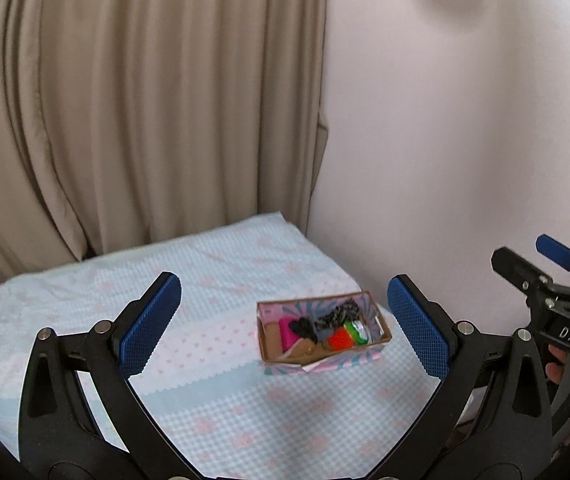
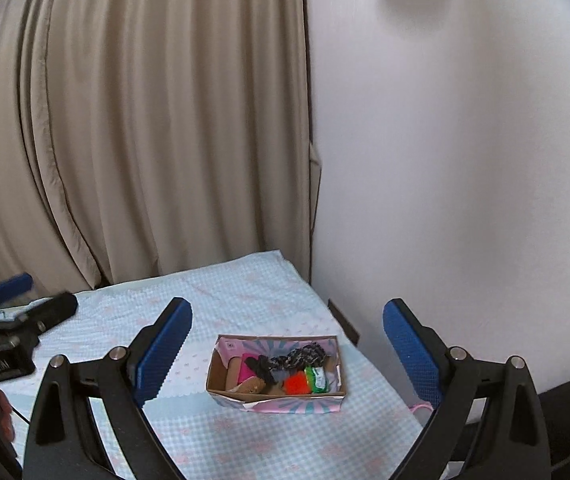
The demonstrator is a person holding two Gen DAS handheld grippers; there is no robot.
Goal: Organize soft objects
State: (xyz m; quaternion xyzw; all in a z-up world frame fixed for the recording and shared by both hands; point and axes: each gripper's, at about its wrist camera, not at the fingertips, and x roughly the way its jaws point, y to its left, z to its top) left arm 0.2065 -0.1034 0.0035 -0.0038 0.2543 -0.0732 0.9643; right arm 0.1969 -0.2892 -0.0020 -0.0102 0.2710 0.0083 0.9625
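Note:
A small cardboard box (image 1: 381,322) with pink and blue patterned sides sits on the bed cover (image 1: 213,416). It holds several soft items: a pink piece (image 1: 287,334), a black piece (image 1: 305,328), a black-and-white knitted piece (image 1: 339,314), an orange pompom (image 1: 341,340) and a green-and-white piece (image 1: 357,330). My left gripper (image 1: 285,328) is open and empty, raised above and before the box. The right wrist view shows the box (image 2: 215,374) and the orange pompom (image 2: 297,383). My right gripper (image 2: 287,354) is open and empty, also raised before the box.
The bed has a light blue and pink patterned cover (image 2: 245,292). A beige curtain (image 1: 145,100) hangs behind it and a white wall (image 1: 465,120) runs along its right side. The other gripper shows at the right (image 1: 557,280) and at the left (image 2: 9,312).

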